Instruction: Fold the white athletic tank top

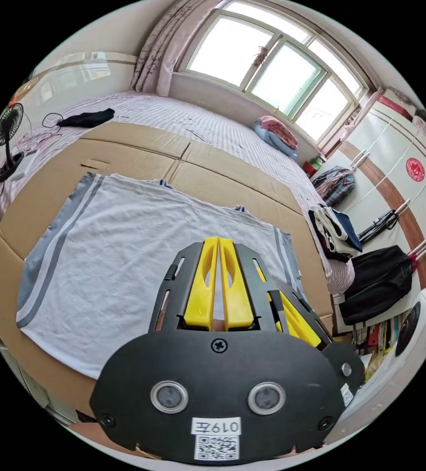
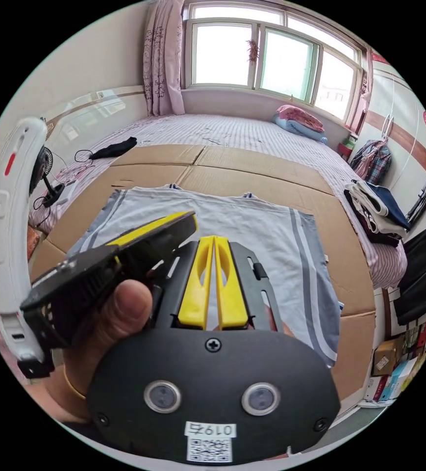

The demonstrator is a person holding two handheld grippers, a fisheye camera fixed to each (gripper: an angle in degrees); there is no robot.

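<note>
White athletic tank top (image 1: 139,255) lying flat on cardboard sheets (image 1: 139,147) laid over a bed (image 1: 198,117); the straps point toward the window (image 1: 271,59), the hem lies toward the person, and grey side bands run along both edges; the garment's long axis appears to run from side band to side band, across both views. Left gripper (image 1: 218,243) with yellow jaws pressed together and nothing between them, held above the cloth near the hem, apart from it; right gripper (image 2: 214,241) likewise closed and empty, above the hem region. Both grippers sit just beside each other, so neither is clearly nearer; the left-hand side band lies well out from the left gripper, and the right-hand band lies off to the right gripper's side. The left gripper view shows the left band in full; the right gripper view shows the right band down to the hem, with the left gripper and the hand (image 2: 119,314) holding it across the left band.
</note>
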